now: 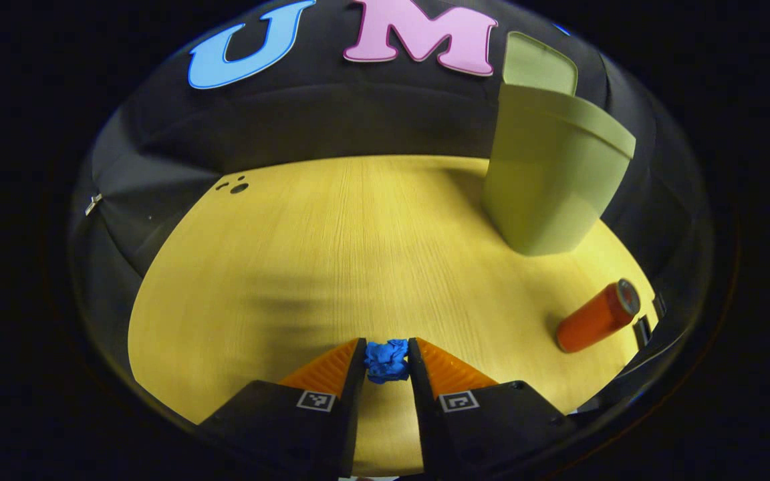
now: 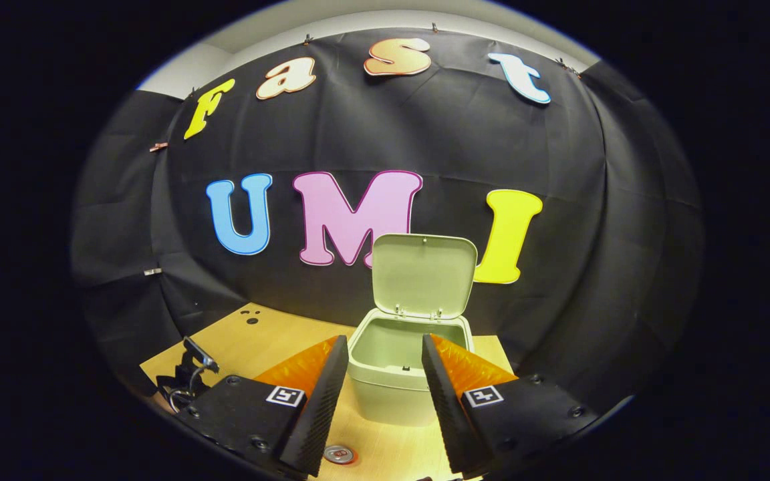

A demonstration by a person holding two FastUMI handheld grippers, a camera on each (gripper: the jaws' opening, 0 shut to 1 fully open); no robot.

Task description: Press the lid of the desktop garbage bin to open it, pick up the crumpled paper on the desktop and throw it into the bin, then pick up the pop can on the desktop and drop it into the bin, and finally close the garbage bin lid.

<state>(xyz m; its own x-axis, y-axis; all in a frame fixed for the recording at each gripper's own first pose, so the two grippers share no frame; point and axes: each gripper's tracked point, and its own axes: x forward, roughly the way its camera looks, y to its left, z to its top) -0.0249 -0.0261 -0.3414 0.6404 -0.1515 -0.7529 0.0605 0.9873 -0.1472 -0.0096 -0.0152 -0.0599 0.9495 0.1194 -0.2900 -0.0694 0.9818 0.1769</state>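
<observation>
In the left gripper view, the left gripper (image 1: 387,361) has its fingers clamped on the crumpled blue paper ball (image 1: 387,361), held just above the yellow wooden surface (image 1: 331,254). The pale green plastic bin (image 1: 552,180) stands at the far right with its lid (image 1: 537,63) raised, and the orange pop can (image 1: 595,317) lies on its side nearer, apart from the bin. In the right gripper view, the right gripper (image 2: 385,374) hangs with fingers apart, facing the open bin, the can's top (image 2: 339,455) below.
</observation>
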